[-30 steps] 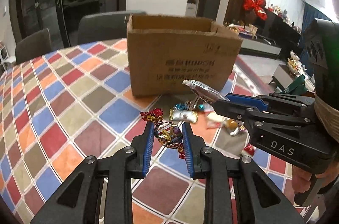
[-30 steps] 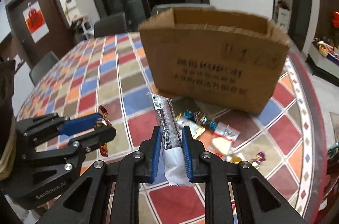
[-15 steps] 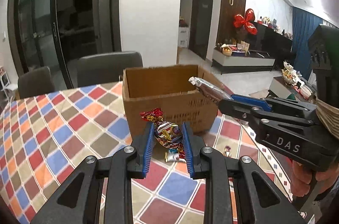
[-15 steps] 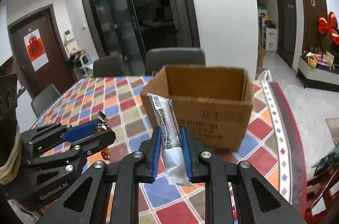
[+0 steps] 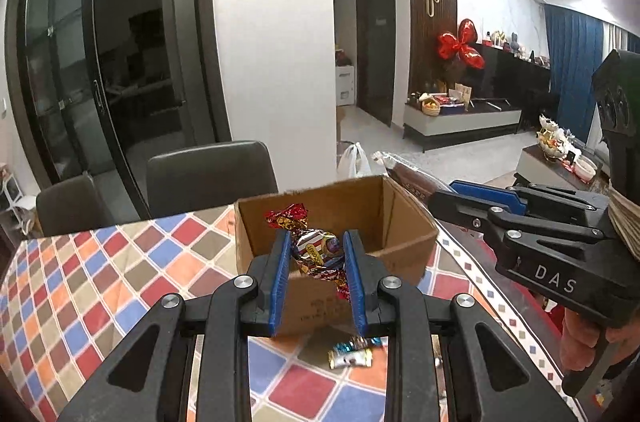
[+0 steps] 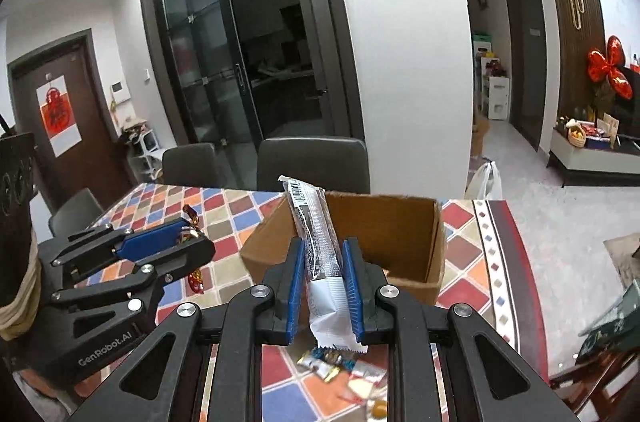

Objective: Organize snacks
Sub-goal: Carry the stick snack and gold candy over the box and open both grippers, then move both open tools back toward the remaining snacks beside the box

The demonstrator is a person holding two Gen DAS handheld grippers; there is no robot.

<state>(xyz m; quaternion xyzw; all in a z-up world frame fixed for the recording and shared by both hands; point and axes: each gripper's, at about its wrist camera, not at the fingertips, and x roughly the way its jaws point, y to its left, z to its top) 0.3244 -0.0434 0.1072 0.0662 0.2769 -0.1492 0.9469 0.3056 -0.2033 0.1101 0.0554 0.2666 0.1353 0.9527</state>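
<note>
Cardboard box (image 5: pixel 336 242): top open, flaps clear, inside bare as far as seen; approach from above unobstructed. Left claw (image 5: pixel 316 254) and right claw (image 6: pixel 323 272) sit side by side near its front rim, crowding each other's lateral room. Loose wrapped candies (image 5: pixel 352 356) litter the worktop (image 5: pixel 80 286) before the box; chairs (image 6: pixel 312 164) stand behind.

A worktop (image 5: pixel 120 262) covered in a chequered cloth of red, blue, orange and brown diamonds has dark grey chairs (image 5: pixel 208 168) drawn up along its far edge. Behind them stand black-framed glass doors (image 6: pixel 224 62) and a white pillar (image 5: pixel 276 42). A red bow balloon (image 5: pixel 460 46) hangs on a dark slatted wall panel, near blue curtains (image 5: pixel 576 62).
</note>
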